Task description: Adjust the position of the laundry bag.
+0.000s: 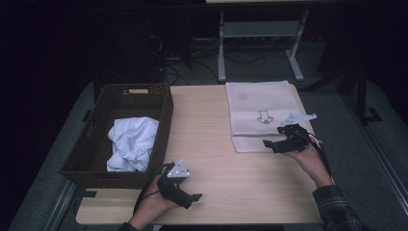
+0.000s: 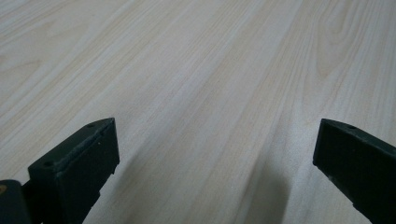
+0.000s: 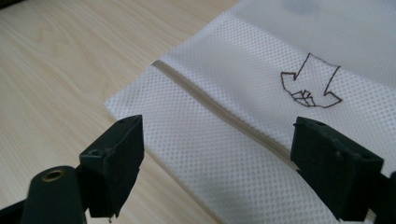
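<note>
One white mesh laundry bag point(image 1: 262, 113) lies flat on the far right part of the wooden table point(image 1: 216, 159), with a beige zipper strip across it near its front edge and a small black outline drawing stitched on its face. The right gripper point(image 1: 275, 143) hovers at the bag's near edge, jaws spread wide and empty, while the left gripper point(image 1: 191, 198) rests low over bare tabletop near the front edge, jaws likewise apart. One dark woven basket point(image 1: 163, 120) stands at the table's left, holding one crumpled white cloth point(image 1: 131, 143).

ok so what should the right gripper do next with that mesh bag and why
Probably ease the right gripper down and close on the near edge of the white mesh bag, close to its zipper. Its jaws are open and poised just above that edge, holding nothing, and the bag lies flat and zipped. The left gripper is open over bare table.
</note>
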Motion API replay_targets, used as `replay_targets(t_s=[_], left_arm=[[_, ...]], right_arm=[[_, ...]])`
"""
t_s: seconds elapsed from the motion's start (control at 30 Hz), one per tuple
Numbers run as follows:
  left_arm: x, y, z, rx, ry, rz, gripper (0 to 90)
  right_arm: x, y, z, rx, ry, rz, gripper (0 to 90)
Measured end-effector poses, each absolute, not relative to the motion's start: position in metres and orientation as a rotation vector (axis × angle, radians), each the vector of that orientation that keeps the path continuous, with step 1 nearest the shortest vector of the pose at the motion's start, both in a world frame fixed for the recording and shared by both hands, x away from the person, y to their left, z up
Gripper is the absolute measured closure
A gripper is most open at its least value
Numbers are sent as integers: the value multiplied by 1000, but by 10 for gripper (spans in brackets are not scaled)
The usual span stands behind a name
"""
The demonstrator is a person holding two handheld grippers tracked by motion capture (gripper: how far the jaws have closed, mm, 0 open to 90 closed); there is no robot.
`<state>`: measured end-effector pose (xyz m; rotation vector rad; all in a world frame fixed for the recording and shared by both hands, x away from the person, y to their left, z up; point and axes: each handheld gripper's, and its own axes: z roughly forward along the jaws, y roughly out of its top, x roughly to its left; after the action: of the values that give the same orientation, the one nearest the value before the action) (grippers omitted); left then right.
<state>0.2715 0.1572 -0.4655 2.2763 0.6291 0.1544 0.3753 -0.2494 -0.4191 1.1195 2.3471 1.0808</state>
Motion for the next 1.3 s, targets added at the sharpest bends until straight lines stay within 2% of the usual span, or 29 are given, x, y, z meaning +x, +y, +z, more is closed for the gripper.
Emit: replay_targets(t_s=[0.67, 0.73, 1.2, 1.23, 1.3], left_arm=[[272, 157, -465, 2278, 629, 155, 0], [272, 157, -465, 2279, 628, 154, 0], [271, 157, -465, 2275, 629, 149, 0], [271, 157, -465, 2276, 627, 149, 0], [271, 157, -465, 2276, 626, 149, 0]], right_arm=[[414, -249, -408, 1201, 2341, 1069, 244], [419, -248, -407, 1203, 2330, 1065, 297], [446, -241, -410, 1259, 2340, 984, 435], [449, -241, -411, 1268, 2316, 992, 486], [454, -242, -413, 1294, 2307, 999, 499]])
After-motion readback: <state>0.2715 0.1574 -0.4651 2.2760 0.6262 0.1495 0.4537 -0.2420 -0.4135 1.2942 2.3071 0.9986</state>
